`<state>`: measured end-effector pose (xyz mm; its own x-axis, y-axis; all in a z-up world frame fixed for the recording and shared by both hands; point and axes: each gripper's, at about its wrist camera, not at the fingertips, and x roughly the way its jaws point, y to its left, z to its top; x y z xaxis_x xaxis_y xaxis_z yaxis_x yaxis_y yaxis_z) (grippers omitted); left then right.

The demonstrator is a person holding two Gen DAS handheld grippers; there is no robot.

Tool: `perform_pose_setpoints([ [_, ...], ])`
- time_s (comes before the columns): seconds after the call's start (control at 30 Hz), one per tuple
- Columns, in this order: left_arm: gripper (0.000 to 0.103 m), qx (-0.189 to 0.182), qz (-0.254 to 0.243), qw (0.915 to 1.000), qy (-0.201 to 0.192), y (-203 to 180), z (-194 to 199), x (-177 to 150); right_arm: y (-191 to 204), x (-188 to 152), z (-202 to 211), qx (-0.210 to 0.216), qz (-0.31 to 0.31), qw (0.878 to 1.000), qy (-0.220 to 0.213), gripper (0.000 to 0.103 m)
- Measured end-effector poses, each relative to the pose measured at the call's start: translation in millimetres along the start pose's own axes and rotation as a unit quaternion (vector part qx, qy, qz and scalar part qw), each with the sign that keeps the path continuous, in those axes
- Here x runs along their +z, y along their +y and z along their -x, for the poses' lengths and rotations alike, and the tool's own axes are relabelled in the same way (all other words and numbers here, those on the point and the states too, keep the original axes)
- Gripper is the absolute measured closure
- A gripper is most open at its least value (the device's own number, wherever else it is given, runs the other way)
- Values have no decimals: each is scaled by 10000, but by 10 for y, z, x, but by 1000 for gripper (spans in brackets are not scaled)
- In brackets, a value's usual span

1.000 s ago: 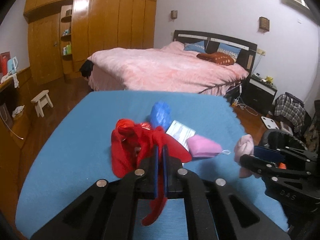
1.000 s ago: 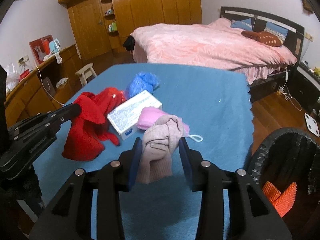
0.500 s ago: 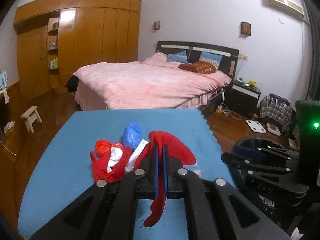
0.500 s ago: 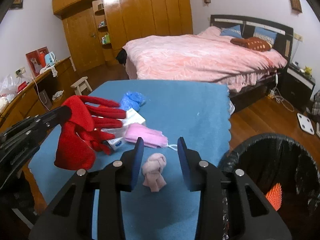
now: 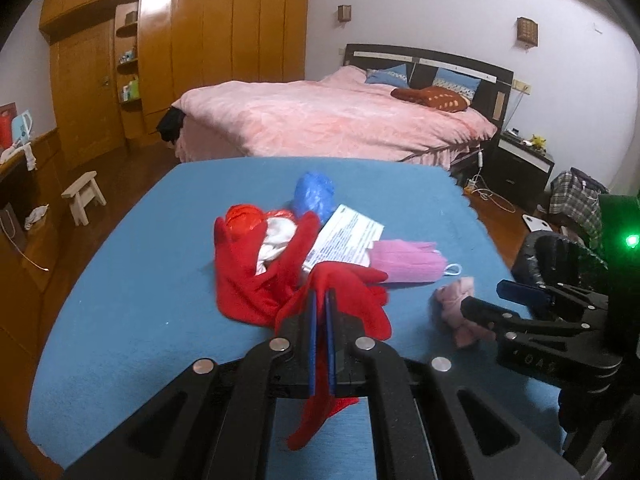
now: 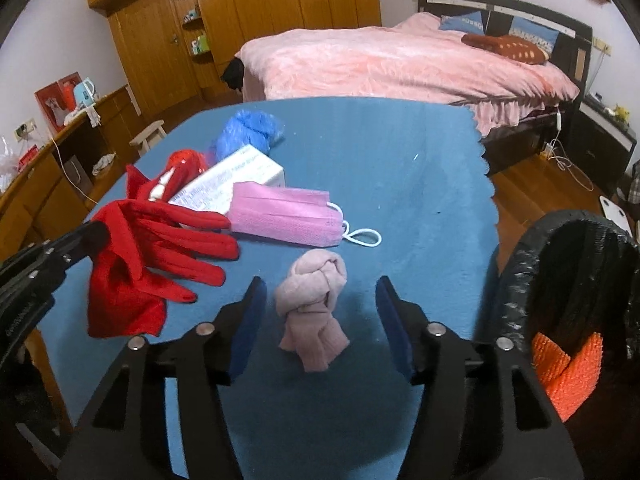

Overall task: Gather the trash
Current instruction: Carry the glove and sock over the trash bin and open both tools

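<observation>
- My left gripper (image 5: 320, 300), low centre of the left wrist view, is clamped tight on a red glove (image 6: 160, 248) — its cuff hangs below the jaws, its fingers spread out ahead
- My right gripper (image 6: 320, 292) stands wide apart and holds nothing; the knotted pink sock (image 6: 316, 304) lies on the blue table cover (image 6: 380, 160) between its fingers, touching neither
- Above the sock, mid-frame in the right wrist view, a pink face mask (image 6: 284, 216) rests against a white box (image 6: 236, 176)
- Upper left of those — a blue plastic bag (image 6: 248, 132) and a second red glove (image 5: 248, 272) bunched with something white
- The black trash bin (image 6: 576, 280) sits at the right edge, an orange item (image 6: 564, 364) inside
</observation>
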<state>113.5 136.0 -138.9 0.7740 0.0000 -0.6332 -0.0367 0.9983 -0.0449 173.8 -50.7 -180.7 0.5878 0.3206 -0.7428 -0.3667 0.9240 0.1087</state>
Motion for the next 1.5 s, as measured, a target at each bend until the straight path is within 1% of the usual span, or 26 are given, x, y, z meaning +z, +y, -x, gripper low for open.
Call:
perform_pose_setpoints([
  [0.23, 99, -39, -15, 9999, 140, 21, -107, -45, -2, -84, -183, -2, -21, 9996, 291, 43],
  [0.27, 99, -47, -21, 9999, 156, 20, -119, -43, -8, -93, -198, 46, -16, 9994, 331, 50],
  [0.33, 99, -54, -35, 9998, 180, 15, -139, -47, 0, -96, -192, 152, 26, 9993, 335, 60],
  [0.37, 99, -55, -40, 9998, 188, 10, -139, -48, 25, -93, -177, 232, 95, 9991, 341, 72],
  [0.43, 99, -61, -47, 9998, 195, 3, -146, -31, 50, -82, -136, 236, 159, 9991, 310, 73],
  [0.5, 99, -71, -65, 9998, 184, -9, -139, -15, 32, -64, -54, 324, 85, 9991, 247, 74],
  [0.7, 99, -146, -66, 9998, 85, -99, -51, 75, -42, 68, 333, 377, -21, 9992, -130, 74],
  [0.93, 99, -340, -142, 9992, -121, -306, 121, 200, -185, 199, 771, 274, -90, 9984, -494, 74],
  [1.1, 99, -574, -210, 9977, -289, -509, 269, 319, -311, 237, 1113, 194, -131, 9964, -811, 74],
  [1.27, 99, -872, -333, 9945, -477, -773, 409, 445, -493, 233, 1388, 64, -283, 9942, -1039, 74],
  [1.5, 99, -1273, -560, 9882, -648, -1184, 565, 563, -811, 152, 1718, -264, -504, 9894, -1338, 74],
])
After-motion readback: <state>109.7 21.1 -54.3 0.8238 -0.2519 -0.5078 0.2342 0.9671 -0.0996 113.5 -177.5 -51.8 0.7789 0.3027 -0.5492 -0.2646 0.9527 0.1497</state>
